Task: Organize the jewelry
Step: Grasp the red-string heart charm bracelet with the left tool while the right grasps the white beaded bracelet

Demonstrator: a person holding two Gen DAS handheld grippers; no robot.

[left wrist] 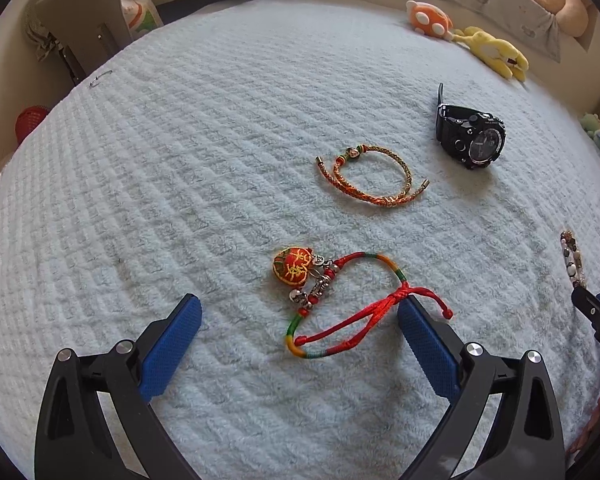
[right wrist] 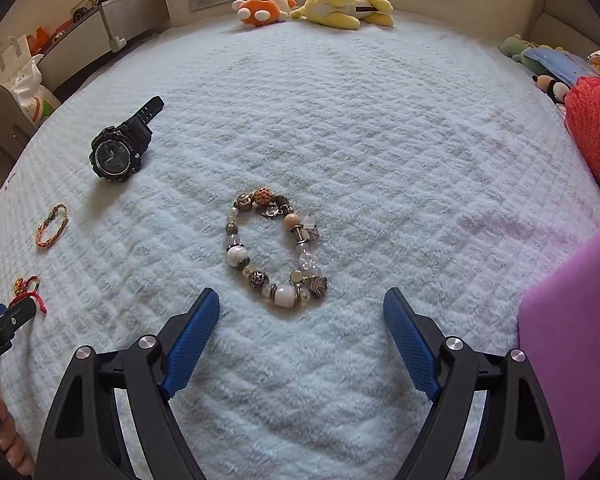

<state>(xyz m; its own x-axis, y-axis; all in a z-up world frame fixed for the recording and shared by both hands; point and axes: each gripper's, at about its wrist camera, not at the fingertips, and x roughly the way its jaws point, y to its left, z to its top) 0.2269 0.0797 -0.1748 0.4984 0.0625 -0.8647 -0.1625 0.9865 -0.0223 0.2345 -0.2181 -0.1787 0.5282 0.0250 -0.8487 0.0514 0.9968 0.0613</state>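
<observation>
Pale fluffy bedspread (left wrist: 180,200) fills both views, and your jewelry lies spread across the bed. Your left hand-held gripper (left wrist: 300,312) hangs with its jaws spread wide and nothing pinched; the red cord bracelet (left wrist: 340,308) with its embroidered charm lies between the blue pads, its knot just beside the right-hand pad (left wrist: 424,344). Past it sits the braided orange bracelet (left wrist: 370,178), then the black watch (left wrist: 470,136) on its side, well apart. Your right hand-held gripper (right wrist: 302,312) is spread wide too, empty, with the beaded bracelet (right wrist: 276,248) lying just ahead of its tips, not touched. Off to its right, a pink panel (right wrist: 572,340) crowds the frame edge. Far back, an orange plush toy (right wrist: 262,8) and a yellow plush toy (right wrist: 342,8) rest at the bed's far edge.
</observation>
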